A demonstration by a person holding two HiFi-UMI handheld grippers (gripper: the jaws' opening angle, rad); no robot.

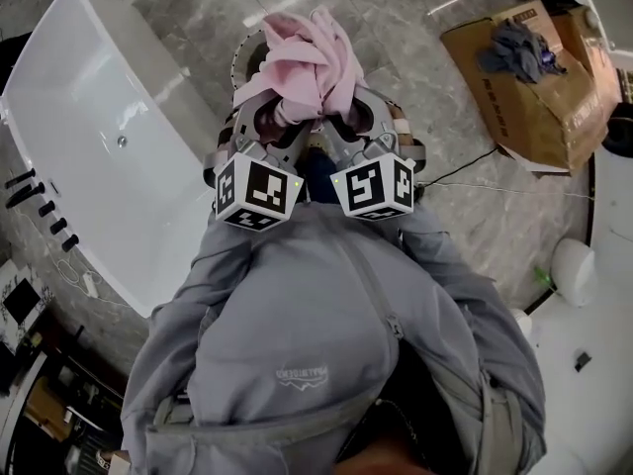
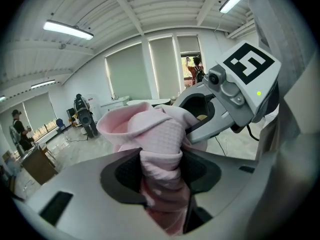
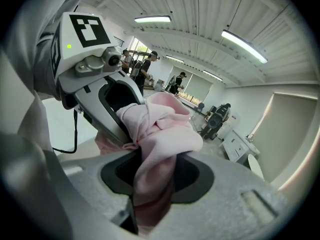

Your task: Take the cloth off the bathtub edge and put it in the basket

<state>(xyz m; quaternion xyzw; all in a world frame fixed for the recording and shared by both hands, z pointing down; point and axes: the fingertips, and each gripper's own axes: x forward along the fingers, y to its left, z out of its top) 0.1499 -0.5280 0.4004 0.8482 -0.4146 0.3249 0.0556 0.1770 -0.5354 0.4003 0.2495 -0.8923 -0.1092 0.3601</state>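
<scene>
A bunched pink cloth [image 1: 305,62] is held up between both grippers in front of the person's chest. My left gripper [image 1: 279,119] is shut on the cloth [image 2: 161,156], which fills the gap between its jaws. My right gripper [image 1: 336,117] is likewise shut on the cloth [image 3: 152,159]. Both grippers point away from the person, side by side, their marker cubes almost touching. Under the cloth a round wire basket [image 1: 247,52] shows only as a partial rim on the floor. The white bathtub [image 1: 89,137] lies at the left, apart from the cloth.
An open cardboard box [image 1: 539,87] holding a grey rag [image 1: 514,47] stands at the upper right. A black cable [image 1: 475,171] runs across the marble floor. Black tap fittings [image 1: 35,201] sit by the tub's left edge. White fixtures [image 1: 574,270] line the right side.
</scene>
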